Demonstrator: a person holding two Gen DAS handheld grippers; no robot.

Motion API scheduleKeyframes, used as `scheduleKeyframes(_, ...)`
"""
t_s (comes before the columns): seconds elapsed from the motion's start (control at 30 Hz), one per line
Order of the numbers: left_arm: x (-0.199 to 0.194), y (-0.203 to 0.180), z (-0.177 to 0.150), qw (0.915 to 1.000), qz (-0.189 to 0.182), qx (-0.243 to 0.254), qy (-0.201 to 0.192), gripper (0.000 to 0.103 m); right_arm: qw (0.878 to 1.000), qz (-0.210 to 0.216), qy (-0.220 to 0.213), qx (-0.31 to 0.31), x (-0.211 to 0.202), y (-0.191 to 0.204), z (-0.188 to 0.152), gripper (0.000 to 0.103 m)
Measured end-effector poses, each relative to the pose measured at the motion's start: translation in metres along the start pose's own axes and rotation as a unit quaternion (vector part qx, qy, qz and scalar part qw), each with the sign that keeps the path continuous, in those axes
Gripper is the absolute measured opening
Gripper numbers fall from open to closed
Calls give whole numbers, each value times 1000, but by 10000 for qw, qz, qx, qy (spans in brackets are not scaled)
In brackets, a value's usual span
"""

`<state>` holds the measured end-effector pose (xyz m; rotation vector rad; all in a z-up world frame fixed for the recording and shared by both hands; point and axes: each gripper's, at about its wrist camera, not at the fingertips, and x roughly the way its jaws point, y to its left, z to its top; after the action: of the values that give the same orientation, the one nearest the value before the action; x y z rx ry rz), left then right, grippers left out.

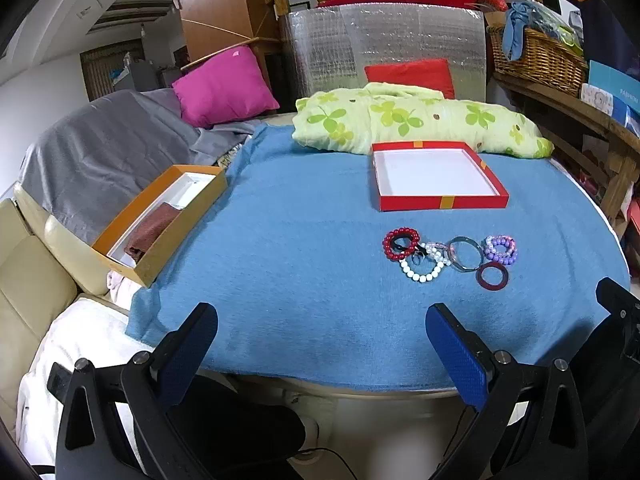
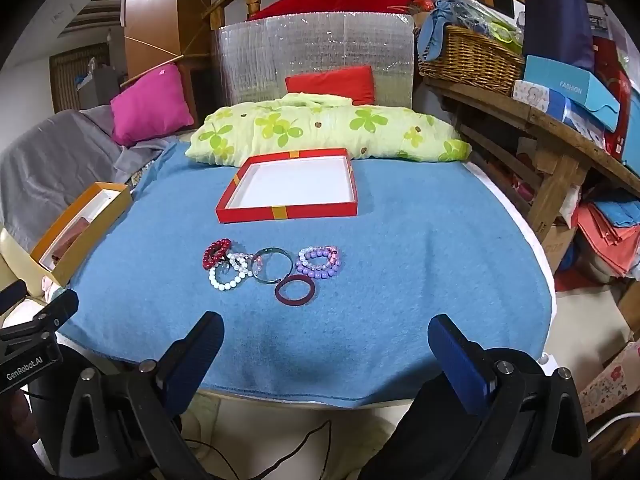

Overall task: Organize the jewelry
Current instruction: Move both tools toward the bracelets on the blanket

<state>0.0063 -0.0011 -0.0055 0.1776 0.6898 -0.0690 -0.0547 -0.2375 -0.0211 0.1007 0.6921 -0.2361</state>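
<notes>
Fingers (image 1: 456,354) of the left gripper (image 1: 320,344) stand spread wide with nothing between them, hanging back at the near tabletop (image 1: 304,280) edge, likely so the whole bracelet cluster (image 1: 450,254) stays in sight just in front of the open red box (image 1: 440,202) meant to take it. From the right wrist, the right gripper (image 2: 326,346) is equally wide and empty, the dark red bangle (image 2: 295,290) lying nearest, apart from the tangled beads.

Six bracelets (image 2: 272,270) lie clustered flat on the blue cloth (image 2: 420,280): red, white and purple beaded ones, a metal bangle, a maroon ring. Behind them sits a shallow red box (image 2: 288,212), open and empty.
</notes>
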Motion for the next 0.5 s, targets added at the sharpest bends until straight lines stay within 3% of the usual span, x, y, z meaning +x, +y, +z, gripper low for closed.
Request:
scheduleKeyframes(0.2,42,1,0,9990,-336,-55,306,103,9997,147,218,1,32,-4,2,99)
scheduleKeyframes(0.37,83,-6,5,9980,-380,106,499,103,9968,411,683,94,83,-5,3,77)
scheduleKeyframes(0.5,112,-10,4,9955,-490,178,797,103,9930,511,1048,200,128,-8,4,66)
